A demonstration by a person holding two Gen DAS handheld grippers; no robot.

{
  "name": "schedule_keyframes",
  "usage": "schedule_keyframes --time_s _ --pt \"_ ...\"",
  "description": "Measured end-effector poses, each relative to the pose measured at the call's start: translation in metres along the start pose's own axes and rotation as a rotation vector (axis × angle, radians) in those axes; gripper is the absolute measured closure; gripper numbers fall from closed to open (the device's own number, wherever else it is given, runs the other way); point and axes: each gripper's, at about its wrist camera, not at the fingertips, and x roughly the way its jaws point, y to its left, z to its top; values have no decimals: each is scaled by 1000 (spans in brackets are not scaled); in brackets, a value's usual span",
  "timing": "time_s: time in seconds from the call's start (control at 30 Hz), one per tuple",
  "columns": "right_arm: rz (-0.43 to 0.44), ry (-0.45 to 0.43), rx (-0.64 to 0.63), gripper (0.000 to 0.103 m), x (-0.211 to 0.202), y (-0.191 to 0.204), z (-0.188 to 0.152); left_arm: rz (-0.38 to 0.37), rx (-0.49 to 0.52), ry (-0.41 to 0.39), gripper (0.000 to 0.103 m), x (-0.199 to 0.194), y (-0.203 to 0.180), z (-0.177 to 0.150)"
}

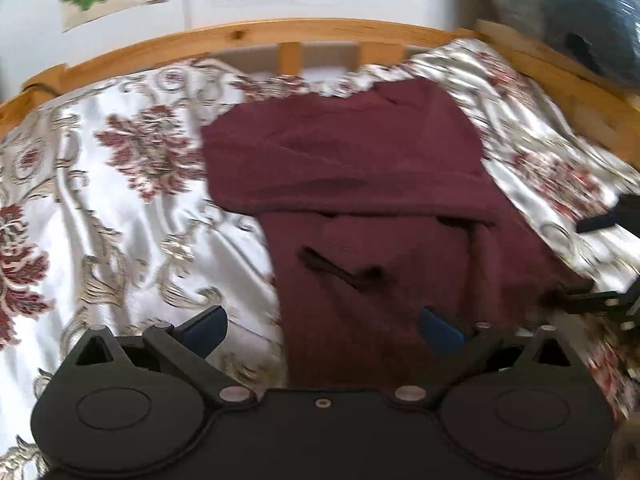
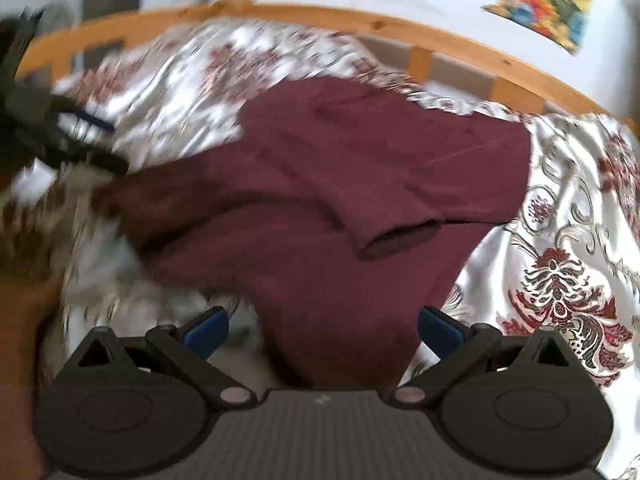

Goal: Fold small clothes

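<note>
Our left gripper (image 1: 322,326) and right gripper (image 2: 323,325) both hang with blue-padded fingers spread wide, holding nothing. Only the left wrist view shows a dark slit-like mark on the maroon knit garment (image 1: 360,200); only the right wrist view shows its open sleeve cuff (image 2: 400,240) folded across the body. The garment lies partly folded and rumpled on the white satin bedspread with red floral print (image 1: 100,220), near the wooden bed rail (image 1: 280,32).
</note>
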Motion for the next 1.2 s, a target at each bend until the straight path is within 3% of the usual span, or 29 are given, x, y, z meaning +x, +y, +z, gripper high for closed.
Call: schedule_keyframes --time_s 0.13,0.23,0.4,0.53,0.6,0.67,0.73,0.77,0.8,0.87,0.9,0.93,0.97,1.0,1.2 --pt "-83 -3 -117 0 10 31 -1 -36 112 14 1 -1 -19 -14" --pt "-120 29 -156 6 24 39 -2 -4 223 57 1 8 -31 -20" --pt "-103 46 -94 14 30 31 -4 80 321 127 3 25 -38 -27" --pt "-122 50 -53 27 30 20 -6 96 310 162 9 36 -31 -24" --pt "-132 48 -31 36 30 15 -6 93 316 168 15 37 -29 -22" --pt "-133 48 -9 46 28 10 -6 112 332 164 31 38 -30 -22" --pt "-134 49 -1 54 27 9 -7 134 357 146 39 34 -32 -23" --pt "-125 53 -1 64 26 9 -7 149 367 117 49 31 -32 -23" --pt "-112 62 -3 67 25 9 -7 162 380 86 57 26 -34 -24" --pt "-115 96 -37 67 24 14 -9 187 427 44 89 21 -38 -26" --pt "-128 102 -63 67 23 17 -11 193 439 30 96 19 -38 -26" --pt "-141 106 -89 70 21 21 -11 192 434 19 97 17 -36 -26" --pt "-153 110 -109 88 19 23 -12 191 421 9 97 15 -34 -25" --pt "-164 112 -123 95 17 24 -11 192 403 -1 98 12 -31 -23" --pt "-211 53 -144 96 -14 31 -6 202 279 -105 98 -25 -9 -10"
